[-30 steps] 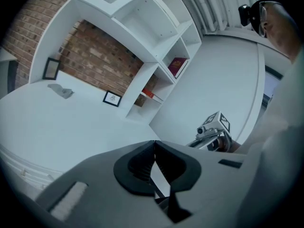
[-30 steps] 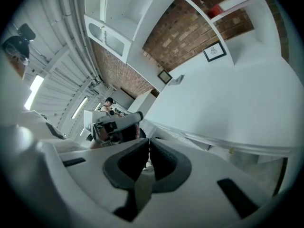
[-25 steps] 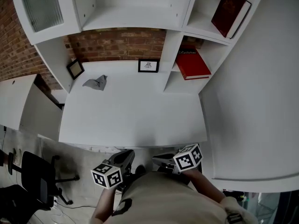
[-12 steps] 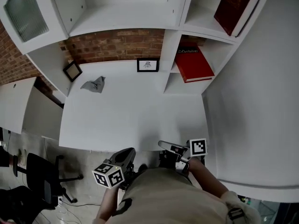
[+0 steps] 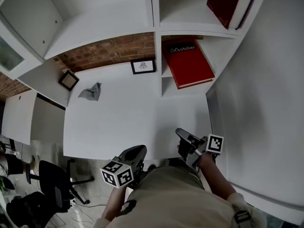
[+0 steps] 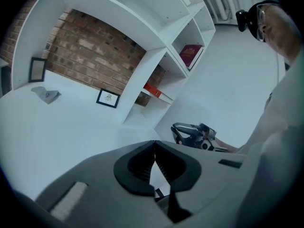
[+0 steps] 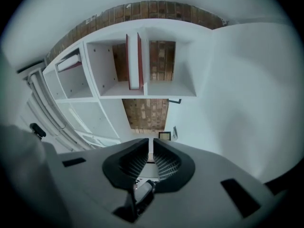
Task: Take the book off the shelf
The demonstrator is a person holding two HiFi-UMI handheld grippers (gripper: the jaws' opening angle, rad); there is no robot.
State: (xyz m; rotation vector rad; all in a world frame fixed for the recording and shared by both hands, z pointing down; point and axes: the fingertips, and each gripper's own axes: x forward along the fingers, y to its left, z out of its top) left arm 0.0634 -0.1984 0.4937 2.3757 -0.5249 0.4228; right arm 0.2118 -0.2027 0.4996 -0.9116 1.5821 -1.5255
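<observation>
near edge: left gripper (image 5: 138, 151), jaws together, empty. right gripper (image 5: 182, 135), jaws together, empty, over the near right of the desk (image 5: 123, 122). mid desk, left: grey cloth (image 5: 90, 92). far: small frame (image 5: 143, 66) against brick wall (image 5: 109, 51); second frame (image 5: 69, 80) further left. far right: shelf (image 5: 190, 87), red book (image 5: 189, 64) lying flat in lower bay; dark book (image 5: 227, 3) leaning in bay above.

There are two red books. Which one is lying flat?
The bright red book on the lower shelf lies flat, cover up. The darker book above it stands tilted on its edge.
</observation>
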